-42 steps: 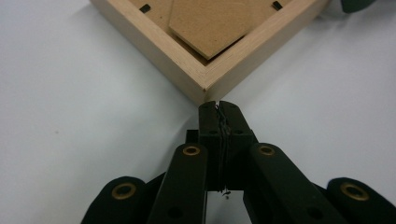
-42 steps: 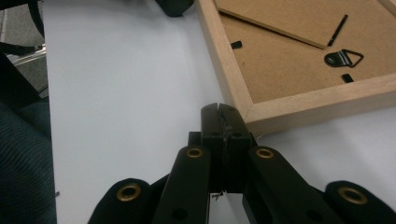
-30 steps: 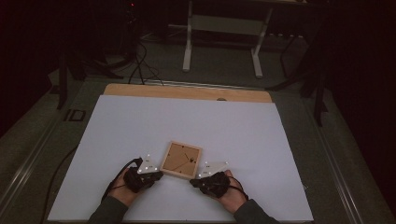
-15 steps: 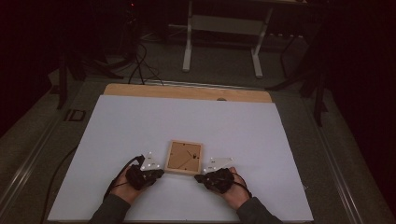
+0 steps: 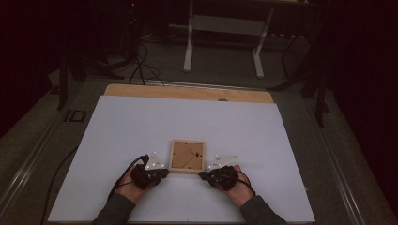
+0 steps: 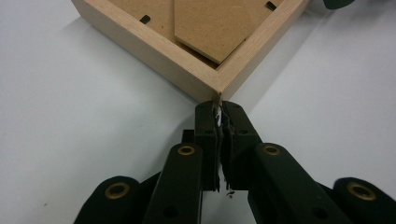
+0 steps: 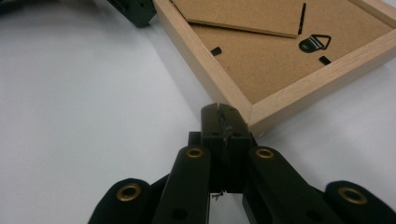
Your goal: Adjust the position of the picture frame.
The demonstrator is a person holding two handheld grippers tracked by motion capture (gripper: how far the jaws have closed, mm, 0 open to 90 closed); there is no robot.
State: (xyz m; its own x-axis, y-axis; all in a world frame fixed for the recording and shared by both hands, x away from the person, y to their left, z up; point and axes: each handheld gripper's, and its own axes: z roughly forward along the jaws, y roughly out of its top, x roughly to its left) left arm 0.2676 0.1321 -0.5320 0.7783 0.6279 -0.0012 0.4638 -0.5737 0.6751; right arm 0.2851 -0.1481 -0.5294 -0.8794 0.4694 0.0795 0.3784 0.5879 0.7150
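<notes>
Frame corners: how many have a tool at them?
2. The left tool sits at the near left corner of the wooden frame, the right tool at its near right corner; both far corners are free.

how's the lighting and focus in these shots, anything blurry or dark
High view: dim, the floor beyond the table nearly black, picture frame soft. Left gripper view: evenly lit, frame corner sharp, nearest part of the left claw blurred. Right gripper view: bright, no glare.

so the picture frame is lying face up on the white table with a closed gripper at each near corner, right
Not quite: the picture frame lies face down. The right gripper view shows its brown backing board and hanging hook on top. The rest holds: it is on the white table, with the left gripper and right gripper closed at its near corners.
</notes>
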